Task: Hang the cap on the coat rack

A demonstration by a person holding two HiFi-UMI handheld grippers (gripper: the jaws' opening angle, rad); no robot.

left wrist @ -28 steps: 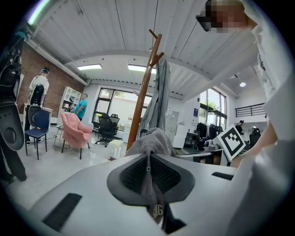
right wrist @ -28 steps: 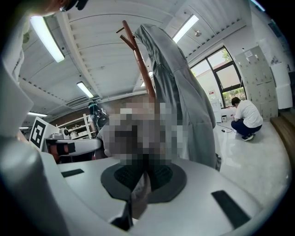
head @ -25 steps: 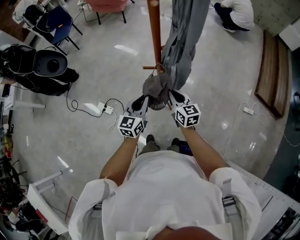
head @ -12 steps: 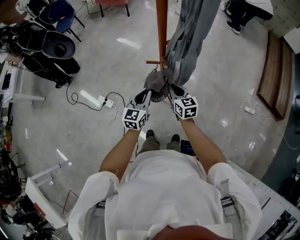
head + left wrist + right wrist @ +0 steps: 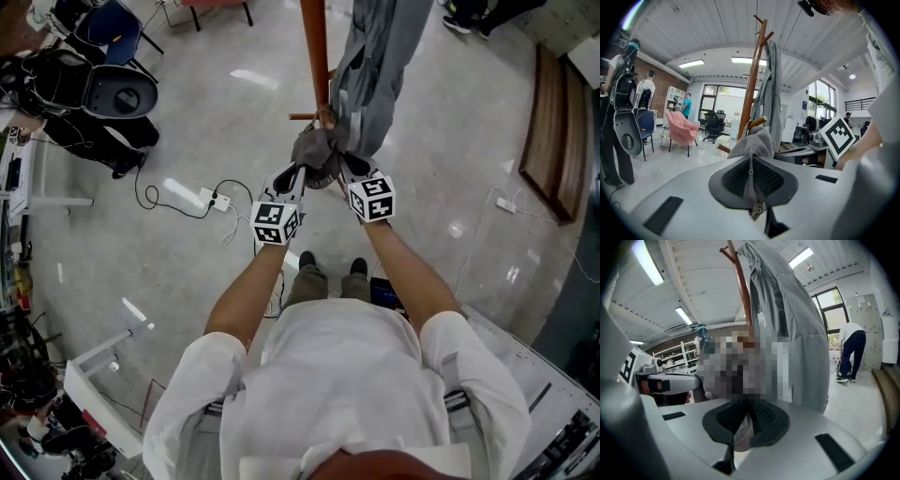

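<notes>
In the head view both grippers hold a crumpled grey cap (image 5: 317, 150) just in front of the brown coat rack pole (image 5: 314, 47). The cap sits beside a short wooden peg (image 5: 305, 117); I cannot tell whether they touch. My left gripper (image 5: 298, 172) is shut on the cap's left side. My right gripper (image 5: 341, 169) is shut on its right side. In the left gripper view the cap (image 5: 754, 143) bunches above the left gripper (image 5: 752, 180), with the peg (image 5: 757, 123) behind. In the right gripper view a strip of fabric is pinched in the right gripper (image 5: 743, 420); the rest is hidden.
A long grey coat (image 5: 375, 56) hangs on the rack right behind the cap. On the floor lie a power strip with cable (image 5: 211, 199), black bags and a chair (image 5: 94, 94) at upper left, and a wooden bench (image 5: 553, 131) at right. A pink armchair (image 5: 682, 131) stands further off.
Both grippers have carried the cap a little lower and closer to the rack's peg. Both grips look unchanged.
</notes>
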